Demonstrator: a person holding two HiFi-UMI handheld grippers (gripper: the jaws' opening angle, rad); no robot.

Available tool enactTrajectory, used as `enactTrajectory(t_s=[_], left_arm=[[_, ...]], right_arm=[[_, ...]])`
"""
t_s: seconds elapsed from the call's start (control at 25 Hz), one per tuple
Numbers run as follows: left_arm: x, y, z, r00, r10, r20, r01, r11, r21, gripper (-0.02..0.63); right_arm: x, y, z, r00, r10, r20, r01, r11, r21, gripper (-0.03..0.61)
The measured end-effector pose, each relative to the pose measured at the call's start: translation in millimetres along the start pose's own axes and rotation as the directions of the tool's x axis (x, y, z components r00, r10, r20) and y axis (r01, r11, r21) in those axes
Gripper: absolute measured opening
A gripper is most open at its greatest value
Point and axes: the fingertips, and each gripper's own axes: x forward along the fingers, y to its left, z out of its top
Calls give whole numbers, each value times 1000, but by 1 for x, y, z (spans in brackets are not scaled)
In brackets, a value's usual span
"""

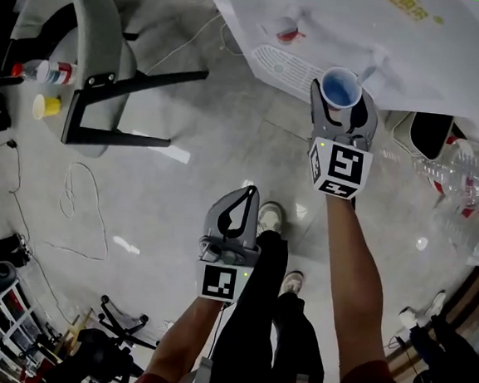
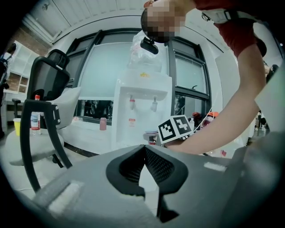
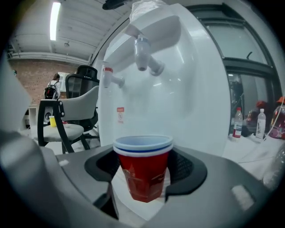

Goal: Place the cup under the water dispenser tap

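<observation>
My right gripper (image 1: 340, 104) is shut on a red cup (image 1: 341, 89) with a white-and-blue rim and holds it upright close to the white water dispenser (image 1: 337, 28). In the right gripper view the cup (image 3: 144, 176) sits between the jaws of that gripper (image 3: 144, 156), lower than the pale tap (image 3: 141, 51) and the red-topped tap (image 3: 109, 79). The dispenser's drip tray (image 1: 277, 65) lies just left of the cup in the head view. My left gripper (image 1: 240, 199) hangs lower and nearer the body, shut on nothing; its jaws (image 2: 144, 149) meet at the tips.
A grey office chair (image 1: 94, 40) stands at the left with a bottle (image 1: 46, 69) and a yellow cup (image 1: 45, 107) beside it. A cable (image 1: 80, 206) loops on the floor. Large clear water bottles (image 1: 466, 177) lie at the right. The person's shoes (image 1: 271, 217) are below.
</observation>
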Motion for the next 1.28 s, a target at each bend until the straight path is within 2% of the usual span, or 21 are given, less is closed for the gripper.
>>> enactTrajectory(t_s=[0.36, 0.96, 1.28], left_arm=[[-1, 0, -14, 999, -15, -29, 15, 1000, 8, -3], [4, 7, -15, 1000, -8, -28, 9, 1000, 16, -3], [7, 4, -16, 1000, -11, -29, 12, 1000, 17, -3]], right_arm=[[-6, 3, -3, 1000, -17, 17, 17, 1000, 8, 304], [-4, 2, -5, 999, -35, 9, 35, 999, -14, 290], [-2, 1, -11, 999, -36, 12, 36, 999, 13, 299]])
